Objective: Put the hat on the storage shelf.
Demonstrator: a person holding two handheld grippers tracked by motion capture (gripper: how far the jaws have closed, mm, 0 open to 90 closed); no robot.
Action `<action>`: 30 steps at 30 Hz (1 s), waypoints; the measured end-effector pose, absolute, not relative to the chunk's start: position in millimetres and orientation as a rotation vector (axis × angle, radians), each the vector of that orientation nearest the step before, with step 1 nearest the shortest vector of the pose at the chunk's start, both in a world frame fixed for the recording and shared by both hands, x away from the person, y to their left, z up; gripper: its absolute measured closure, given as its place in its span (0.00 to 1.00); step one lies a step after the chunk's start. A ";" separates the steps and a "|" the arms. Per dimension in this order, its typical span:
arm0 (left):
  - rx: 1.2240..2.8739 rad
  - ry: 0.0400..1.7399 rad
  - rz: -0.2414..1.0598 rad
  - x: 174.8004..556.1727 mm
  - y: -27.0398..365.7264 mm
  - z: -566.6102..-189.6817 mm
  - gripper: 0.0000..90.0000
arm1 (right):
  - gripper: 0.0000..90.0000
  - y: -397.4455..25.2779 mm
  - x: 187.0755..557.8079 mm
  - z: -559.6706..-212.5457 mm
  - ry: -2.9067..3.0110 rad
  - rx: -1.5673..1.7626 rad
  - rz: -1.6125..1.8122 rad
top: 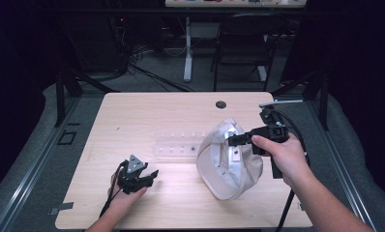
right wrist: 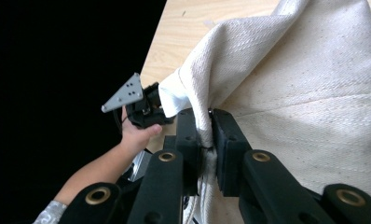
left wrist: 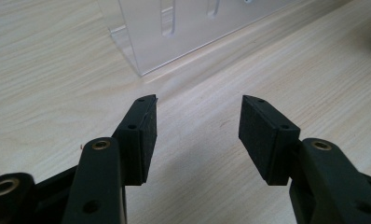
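Right tongs (top: 235,139) pinch the cream cloth bag (top: 229,162) by its rim fold, lifting it off the table (top: 147,108); left tongs (top: 149,178) rest spread and empty beside a clear rack (left wrist: 183,32); next move likely needs them gripping the opposite rim.

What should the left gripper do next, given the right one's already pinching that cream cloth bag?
Probably bring the left gripper, open and empty above the table, across to the cream cloth bag and pinch its near rim. The right gripper is shut on one fold, so the bag hangs from a single hold, mouth slack.
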State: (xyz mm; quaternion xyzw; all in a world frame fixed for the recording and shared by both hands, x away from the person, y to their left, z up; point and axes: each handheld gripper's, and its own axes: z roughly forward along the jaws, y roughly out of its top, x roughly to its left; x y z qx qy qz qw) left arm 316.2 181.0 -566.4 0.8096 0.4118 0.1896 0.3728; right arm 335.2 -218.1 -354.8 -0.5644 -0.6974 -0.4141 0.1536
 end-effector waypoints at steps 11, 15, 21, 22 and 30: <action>2.071 1.047 0.491 315.1 178.2 -565.9 0.52 | 0.91 -223.5 344.4 -339.5 -1.978 -1.636 -1.267; 2.065 1.043 0.493 314.5 177.5 -565.5 0.52 | 0.91 -223.6 348.8 -335.3 -1.963 -1.643 -1.292; 2.060 1.030 0.487 312.9 175.4 -563.0 0.51 | 0.91 -222.7 353.9 -332.4 -1.956 -1.649 -1.315; 2.060 1.022 0.486 312.6 174.6 -562.2 0.51 | 0.91 -222.0 355.3 -331.3 -1.952 -1.651 -1.326; 2.047 0.967 0.491 307.0 161.8 -552.6 0.51 | 0.91 -218.2 364.7 -321.7 -1.932 -1.655 -1.376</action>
